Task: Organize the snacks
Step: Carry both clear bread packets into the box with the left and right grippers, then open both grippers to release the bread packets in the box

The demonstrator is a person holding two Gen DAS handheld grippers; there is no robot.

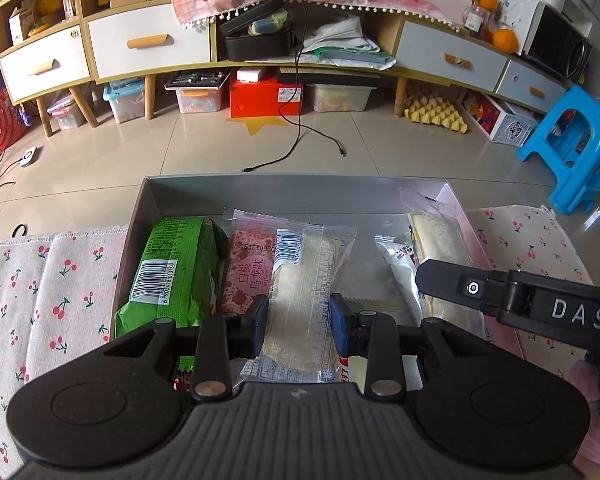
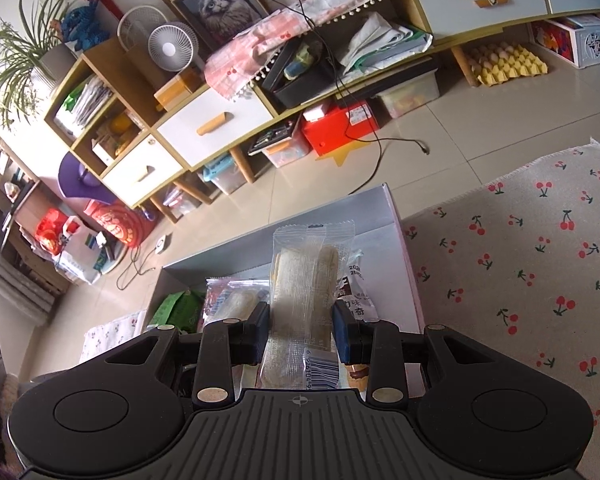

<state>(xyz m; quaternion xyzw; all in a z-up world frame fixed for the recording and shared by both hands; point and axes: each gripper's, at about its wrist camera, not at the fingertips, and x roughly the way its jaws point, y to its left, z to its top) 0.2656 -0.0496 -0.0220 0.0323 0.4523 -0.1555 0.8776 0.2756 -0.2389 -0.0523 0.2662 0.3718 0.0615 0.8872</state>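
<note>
You see both views in soft, even daylight, and the tiled floor [image 1: 204, 148] shows pale glare in front of the cabinet [image 1: 148, 40]. The fisheye lens bends that cabinet into a curve, with dark corners above it. Everything stays sharp, without motion blur.

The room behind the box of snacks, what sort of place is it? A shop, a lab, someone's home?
Most likely a living room in someone's home. A long low cabinet with white drawers runs along the wall, a framed cat picture and a small fan stand on it, and a blue plastic stool sits on the tiled floor.
</note>
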